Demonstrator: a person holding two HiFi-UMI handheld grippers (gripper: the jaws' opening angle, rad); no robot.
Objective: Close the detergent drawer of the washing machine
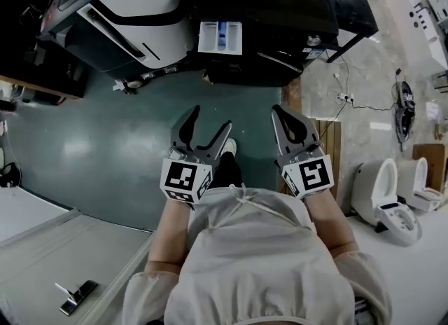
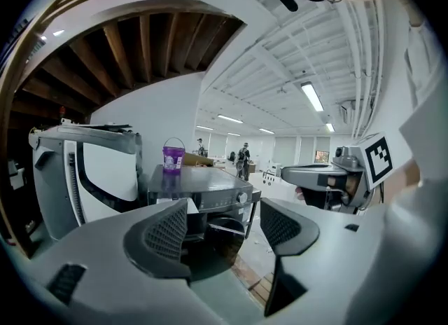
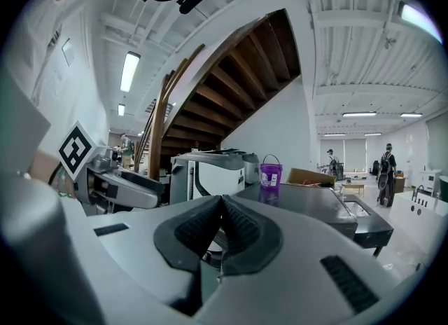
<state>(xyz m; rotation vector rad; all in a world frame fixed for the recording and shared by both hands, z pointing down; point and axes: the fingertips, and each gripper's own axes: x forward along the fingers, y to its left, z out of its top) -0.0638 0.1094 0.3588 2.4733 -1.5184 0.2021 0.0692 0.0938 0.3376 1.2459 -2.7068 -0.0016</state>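
At washing machine (image 1: 273,8) front: detergent drawer (image 1: 220,37) out, white, blue compartment.

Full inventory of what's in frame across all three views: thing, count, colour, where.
washing machine: 1, dark, top centre of head view
detergent drawer: 1, white with blue inside, pulled out of the machine's front
second appliance: 1, white and black, left of the washing machine
bucket: 1, purple, on the washing machine's top
cardboard box: 1, brown, right of the bucket in the right gripper view
toilets: 2, white, far right on the floor
cables: several, on the light floor right of the machine
floor: green, in front of the machine
shoe: 1 visible, white, between the grippers
left gripper: jaws apart, empty
right gripper: jaws together, empty
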